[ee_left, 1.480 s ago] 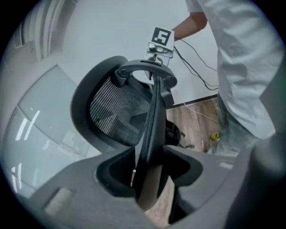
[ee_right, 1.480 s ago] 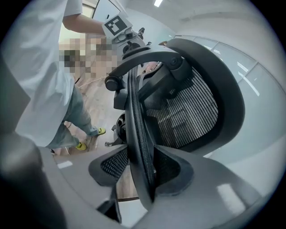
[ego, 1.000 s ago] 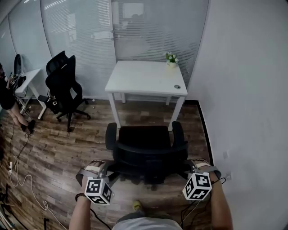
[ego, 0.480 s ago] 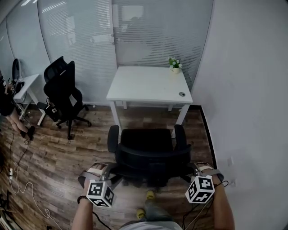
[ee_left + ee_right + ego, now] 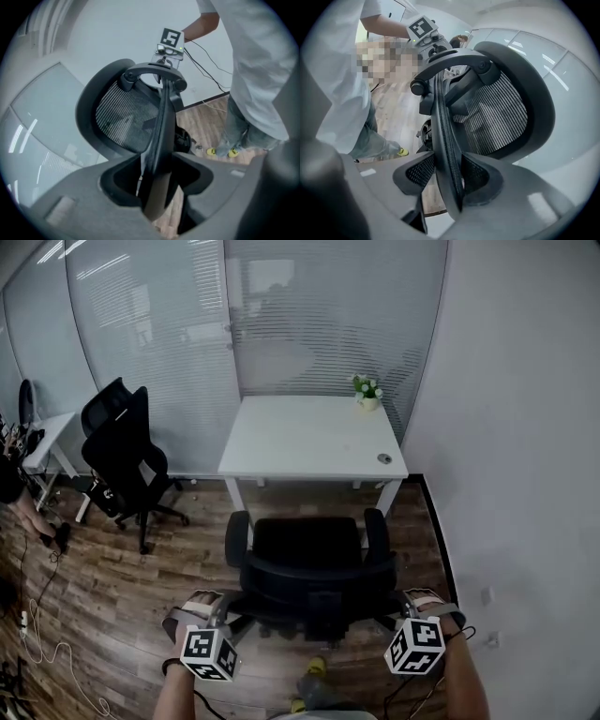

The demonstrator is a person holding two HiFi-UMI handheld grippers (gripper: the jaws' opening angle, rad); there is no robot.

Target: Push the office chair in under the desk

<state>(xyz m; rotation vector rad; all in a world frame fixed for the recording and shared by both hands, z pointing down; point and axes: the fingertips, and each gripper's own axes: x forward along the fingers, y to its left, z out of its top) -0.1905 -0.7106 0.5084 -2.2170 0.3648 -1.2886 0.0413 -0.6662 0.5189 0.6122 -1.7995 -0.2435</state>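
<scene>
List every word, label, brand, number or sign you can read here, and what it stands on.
No words, brands or numbers are readable.
The left cube on the left claw: black-and-white squares, not text.
The right cube on the right claw: the same.
The office chair and desk: no label visible.

Ahead of you a frosted glass partition [image 5: 319, 324] with slatted blinds spans the back, and streaks of light glint on its upper left panes. On your right rises a plain white wall [image 5: 525, 427]. The floor [image 5: 94, 568] is dark wood plank (cables [image 5: 39, 649] trail along its left edge). Near its back left corner a spare black chair [image 5: 122, 460] stands beside a small white table [image 5: 42, 427].
</scene>
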